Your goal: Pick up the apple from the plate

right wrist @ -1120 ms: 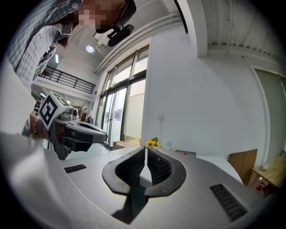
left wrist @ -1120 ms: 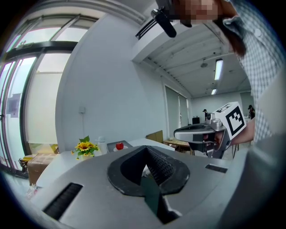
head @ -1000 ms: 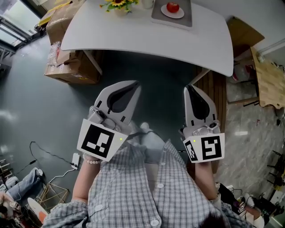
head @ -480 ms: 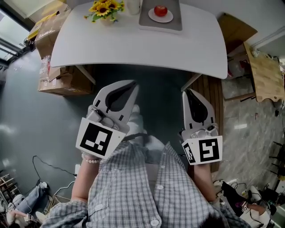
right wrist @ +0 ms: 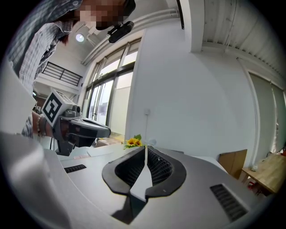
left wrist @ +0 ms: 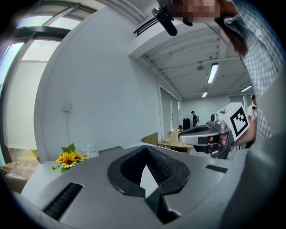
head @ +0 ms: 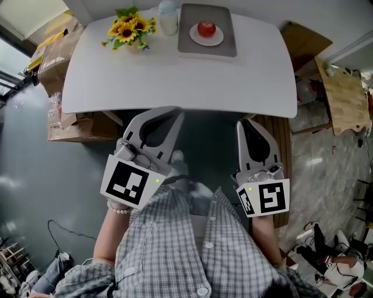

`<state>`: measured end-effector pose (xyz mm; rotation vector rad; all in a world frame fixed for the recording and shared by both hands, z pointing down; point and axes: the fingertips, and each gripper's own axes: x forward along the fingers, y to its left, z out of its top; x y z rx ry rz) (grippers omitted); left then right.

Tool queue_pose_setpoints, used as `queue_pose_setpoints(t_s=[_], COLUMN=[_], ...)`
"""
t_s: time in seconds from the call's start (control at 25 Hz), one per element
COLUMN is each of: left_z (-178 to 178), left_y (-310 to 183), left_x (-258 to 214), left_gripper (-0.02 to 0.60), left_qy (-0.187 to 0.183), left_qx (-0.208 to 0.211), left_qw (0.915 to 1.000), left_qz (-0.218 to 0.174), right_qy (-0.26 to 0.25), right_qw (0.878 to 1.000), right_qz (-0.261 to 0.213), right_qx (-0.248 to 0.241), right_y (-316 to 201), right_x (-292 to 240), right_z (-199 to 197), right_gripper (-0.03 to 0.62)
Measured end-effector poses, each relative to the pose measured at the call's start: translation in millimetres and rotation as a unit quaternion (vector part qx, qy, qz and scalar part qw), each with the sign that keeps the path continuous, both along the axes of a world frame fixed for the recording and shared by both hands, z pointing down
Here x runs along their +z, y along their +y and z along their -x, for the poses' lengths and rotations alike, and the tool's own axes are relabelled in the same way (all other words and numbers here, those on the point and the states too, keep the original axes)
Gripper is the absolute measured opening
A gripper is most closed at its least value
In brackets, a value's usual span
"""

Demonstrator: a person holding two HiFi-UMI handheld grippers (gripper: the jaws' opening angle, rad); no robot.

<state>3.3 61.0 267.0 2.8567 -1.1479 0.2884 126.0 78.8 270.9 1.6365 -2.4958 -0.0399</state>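
- Grey plastic shells of both tools sit nearest, held low in front of the person's checked shirt (head: pixel 175 250), over the floor on the near side of the table (head: pixel 175 81).
- On the left gripper (head: pixel 173 112) the jaws are pressed together at the tips with nothing between them; its own view shows only the wall and table edge through the hollow behind the tips.
- On the right gripper (head: pixel 242 122) the jaws are likewise closed tip to tip and empty, pointing toward the table's near right edge.
- Neither tool is over the tabletop, so the task looks barely begun: the approach, the opening of the jaws, the grasp and the lift all seem left to do.
- Across the white table, at its far edge, lies a grey tray (head: pixel 224 48), with sunflowers (head: pixel 127 28) and a pale bottle (head: pixel 168 13) to its left.
- On that tray sits the white plate (head: pixel 196 37), and the red apple (head: pixel 206 28) rests at its middle, untouched.
- The apple lies well apart from both tools, far ahead and between their two lines, a little closer to the right one's side.
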Motion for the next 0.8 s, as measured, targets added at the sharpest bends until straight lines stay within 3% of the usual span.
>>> queue_pose_setpoints(t_s=[0.48, 0.8], left_z=[24.2, 27.7], left_y=[-71.6, -97.7], left_x=[2.8, 18.7], left_gripper=[0.011, 0.011], left_qy=[0.007, 0.005], left_qx=[0.013, 0.027], left_qw=[0.9999, 0.9996], left_qz=[-0.007, 0.009], right_qy=[0.011, 0.018], right_qw=[1.0, 0.999], right_qz=[-0.011, 0.007], right_qx=[0.023, 0.046], right_y=[-68.6, -87.8], right_x=[-3.8, 10.2], right_z=[19.1, 17.8], right_gripper=[0.032, 0.032])
